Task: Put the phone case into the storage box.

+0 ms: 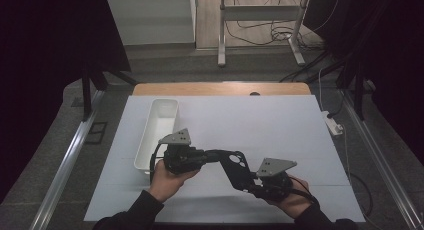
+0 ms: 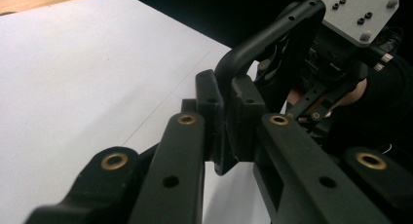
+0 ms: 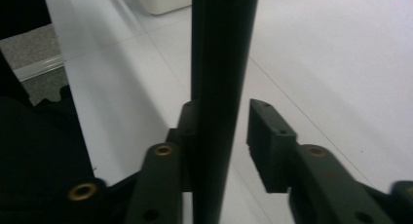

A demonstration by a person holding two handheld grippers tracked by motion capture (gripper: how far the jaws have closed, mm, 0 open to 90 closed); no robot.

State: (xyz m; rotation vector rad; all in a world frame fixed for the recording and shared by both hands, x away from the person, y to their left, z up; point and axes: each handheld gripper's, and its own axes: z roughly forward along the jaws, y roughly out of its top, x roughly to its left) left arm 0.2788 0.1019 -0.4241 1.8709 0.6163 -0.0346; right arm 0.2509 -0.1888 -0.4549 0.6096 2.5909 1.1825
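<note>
Both hands sit at the near edge of the table (image 1: 300, 140), with one black part (image 1: 233, 166) spanning the air between them.

Right tool (image 1: 260, 182): nearest to the person, at the part's lower end. Its jaws stand partly apart. In the right gripper view the part (image 3: 221, 97) runs up as a dark bar lying against one pad, while the other pad (image 3: 265, 131) is clear of it with a visible gap. Judgement: this side is not gripping at present, only bracketing the piece.

Left tool (image 1: 200, 157): a little farther in, jaws narrow and clamped on the part's other end. In the left gripper view both pads pinch a flat edge of the part (image 2: 229, 126). Judgement: the left side alone carries the weight, which would explain why the piece hangs off the table and not on it.

The part: matte black, rigid, angular like a bracket, with a rounded looping rim (image 2: 265, 39) and small holes in its flat face. No scratches or marks that I can make out.

Beyond the left hand (image 1: 167, 180), a white rectangular bin (image 1: 156, 135) stands on the table's white sheet, apparently with nothing in it. Possibly the part's destination; unconfirmed.
</note>
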